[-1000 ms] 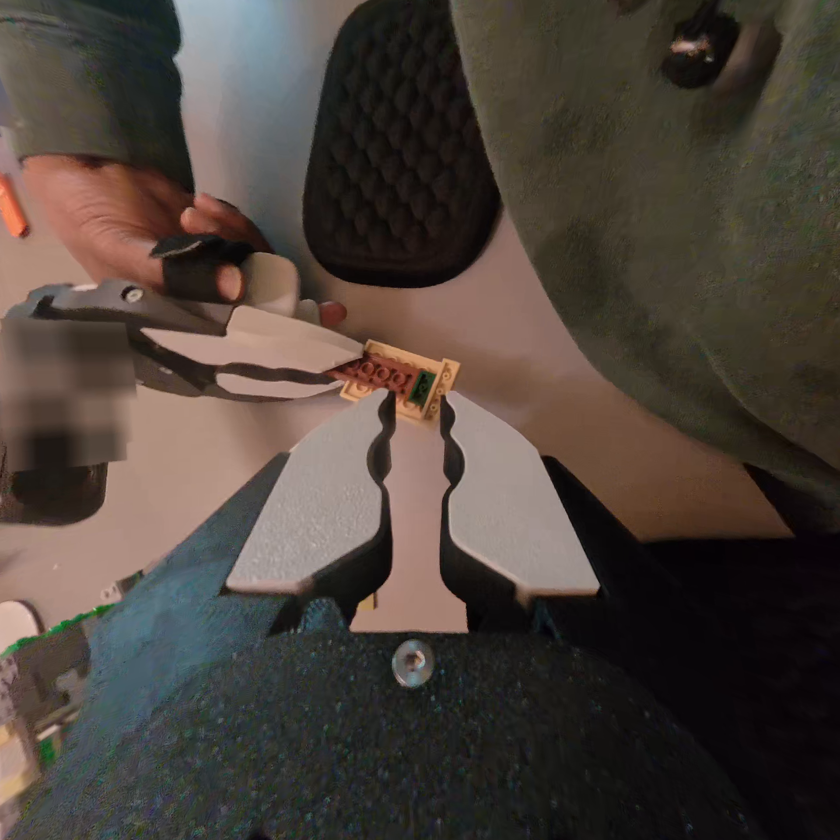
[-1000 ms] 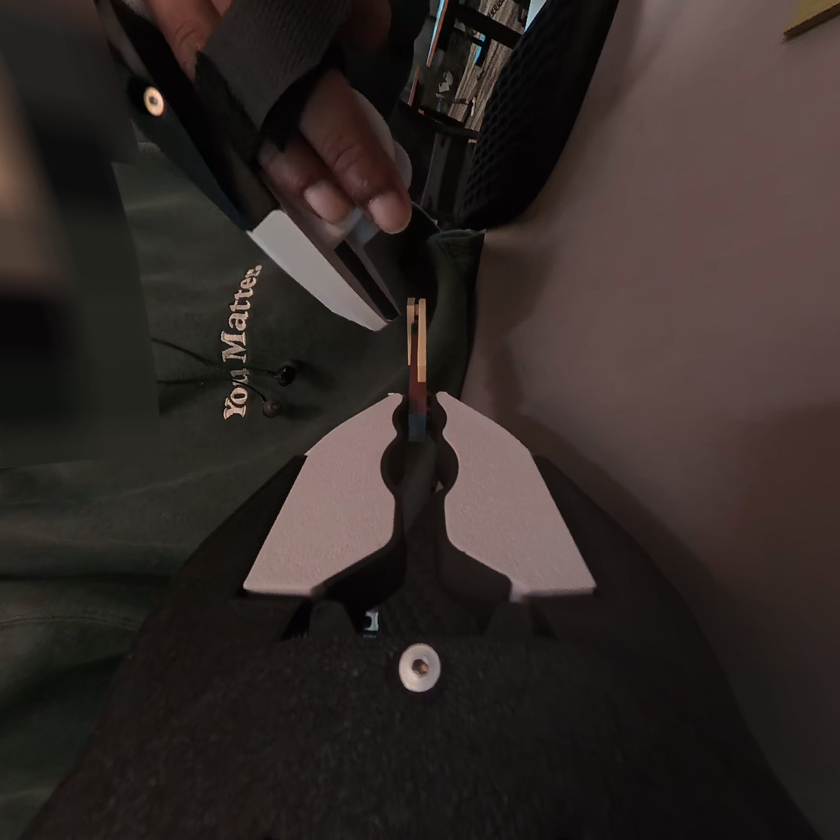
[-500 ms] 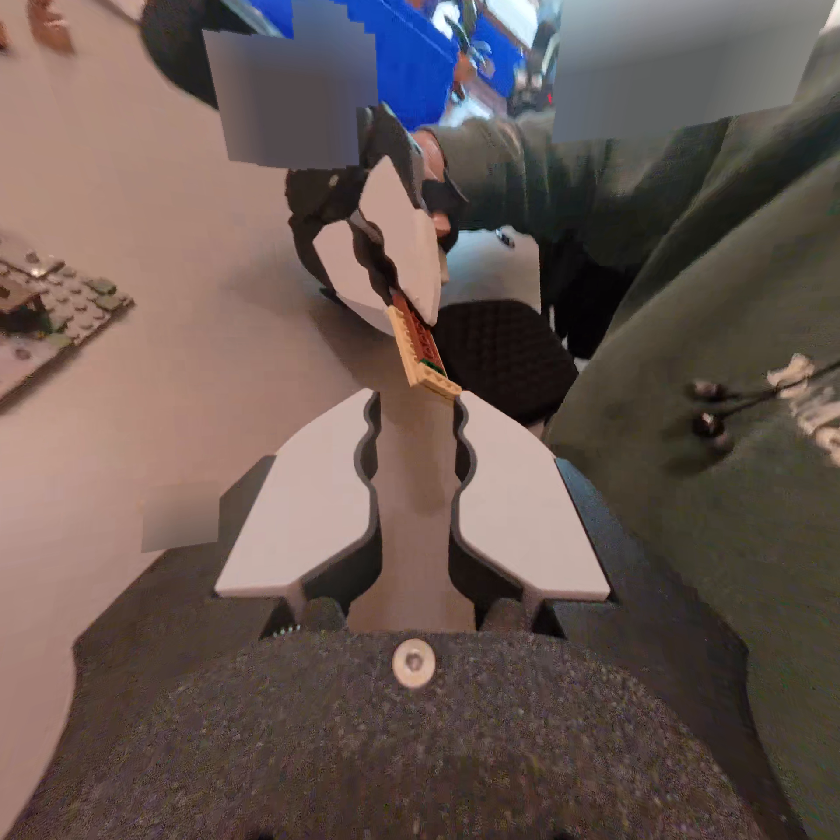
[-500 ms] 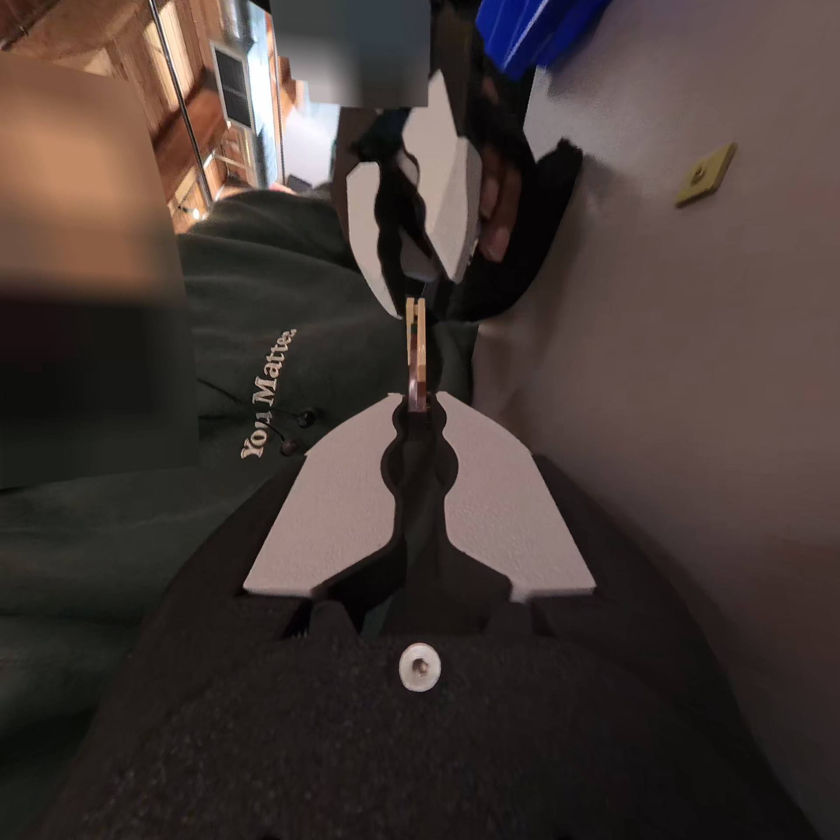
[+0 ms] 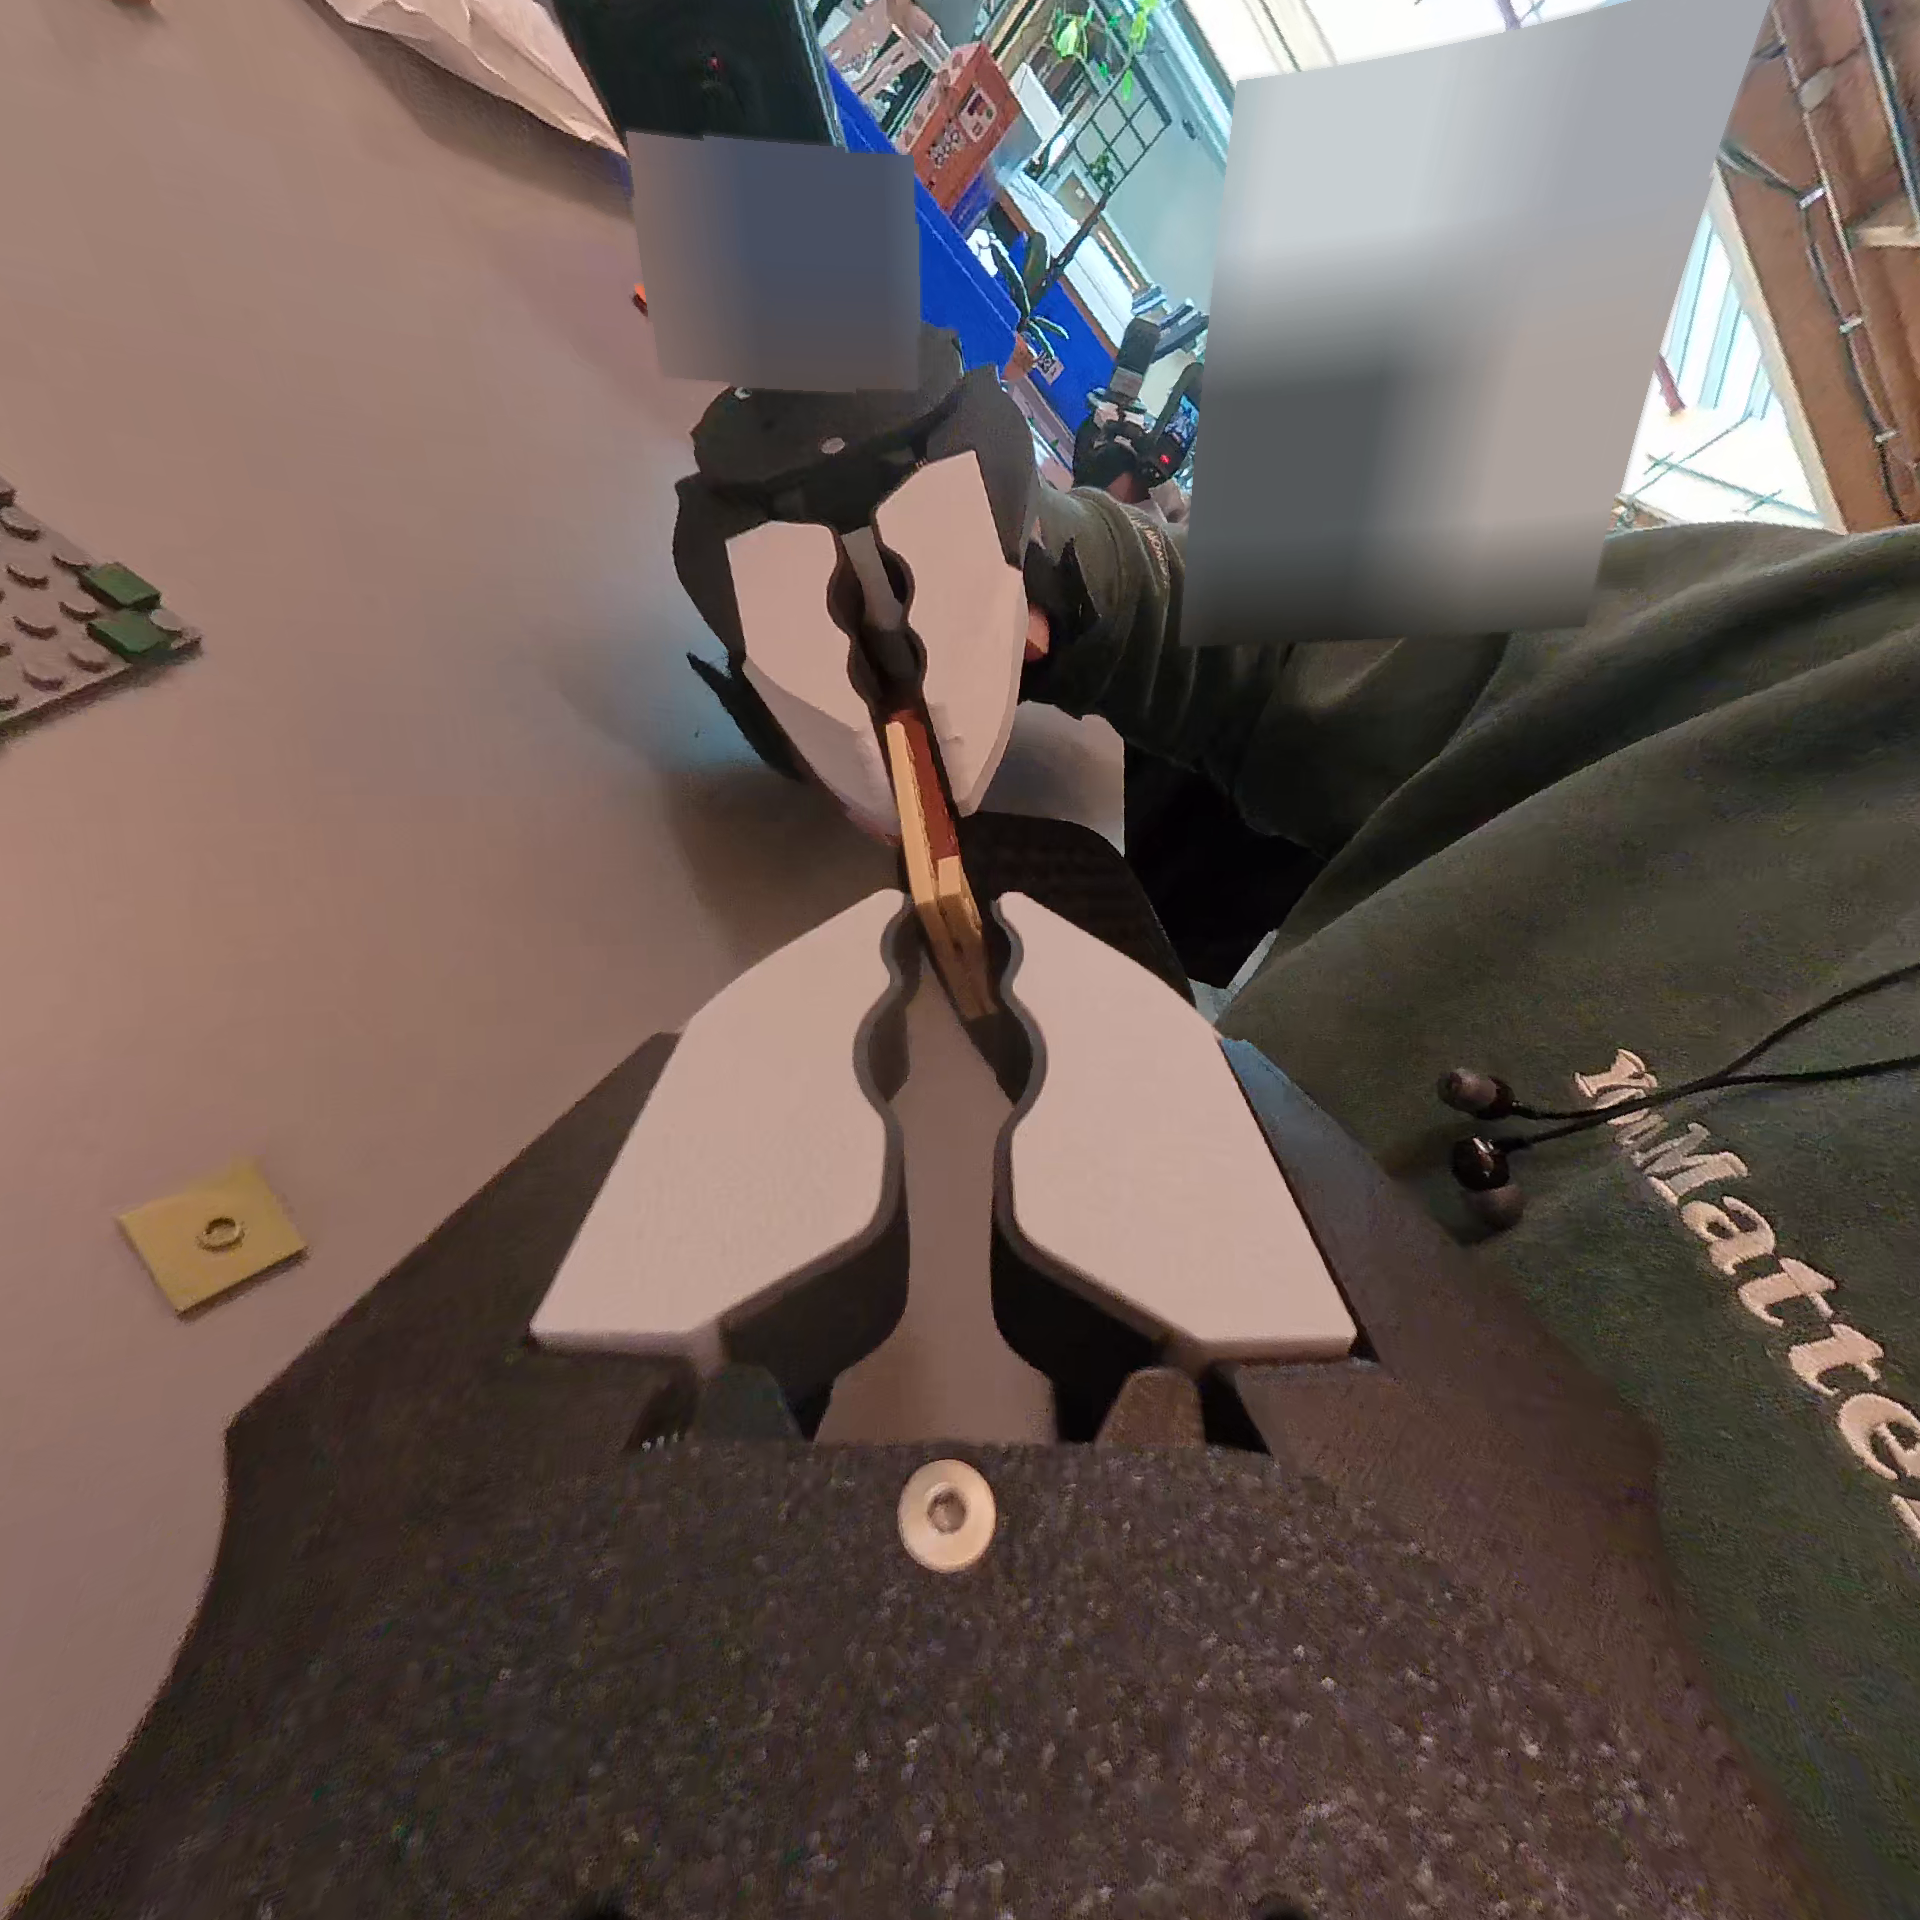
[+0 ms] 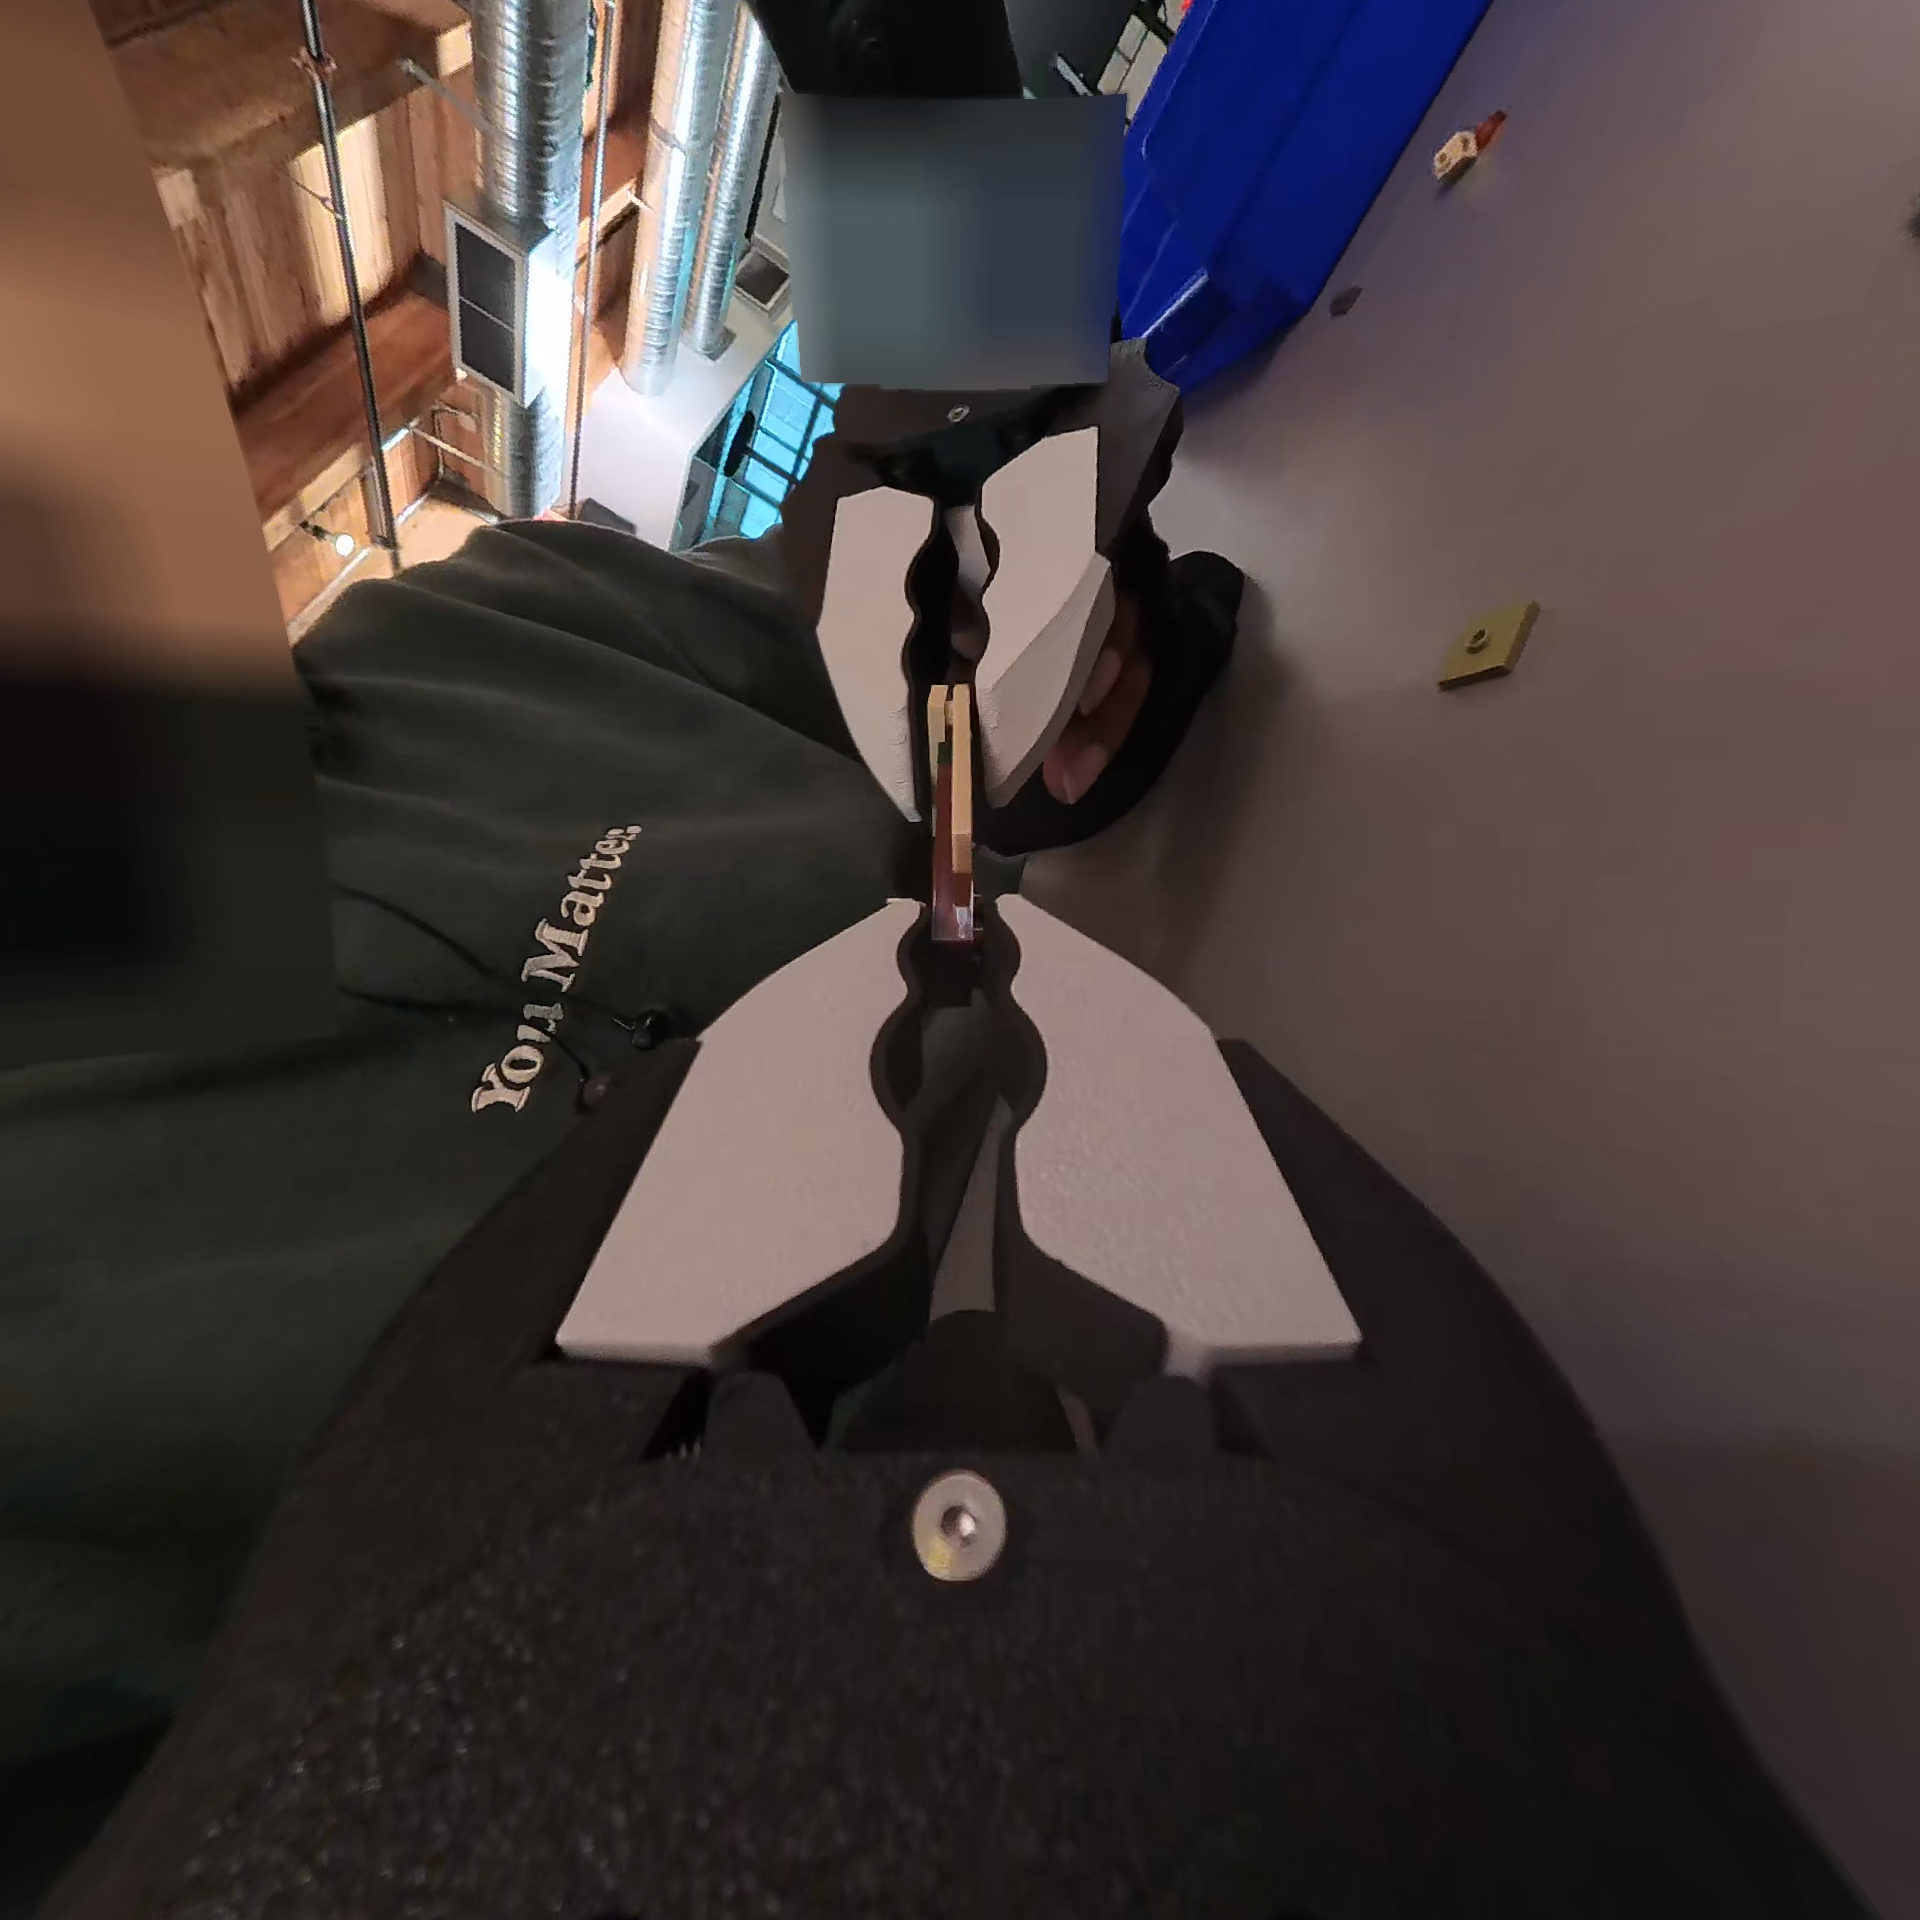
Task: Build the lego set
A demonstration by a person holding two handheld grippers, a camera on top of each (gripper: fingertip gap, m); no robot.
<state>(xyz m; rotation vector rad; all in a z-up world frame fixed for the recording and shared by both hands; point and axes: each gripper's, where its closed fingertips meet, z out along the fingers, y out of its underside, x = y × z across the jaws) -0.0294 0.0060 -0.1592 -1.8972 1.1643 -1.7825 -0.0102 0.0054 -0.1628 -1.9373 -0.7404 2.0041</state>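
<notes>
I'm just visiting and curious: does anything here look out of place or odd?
Only mildly: one olive square plate lies by itself on the table, apart from the grey baseplate. The tan-and-brown assembly is held in mid-air between both tongs.

Far end of the lego assembly [image 5: 930,831] buried between the right claw [image 5: 914,800] fingers; near end sunk in the left claw [image 5: 951,920], contact with either pad unclear. Grey baseplate [image 5: 62,634] cut off by the left edge. Tiny pale piece [image 6: 1455,154] on the counter [image 6: 1558,935] too small to identify. Studs of the edge-on assembly unreadable.
</notes>
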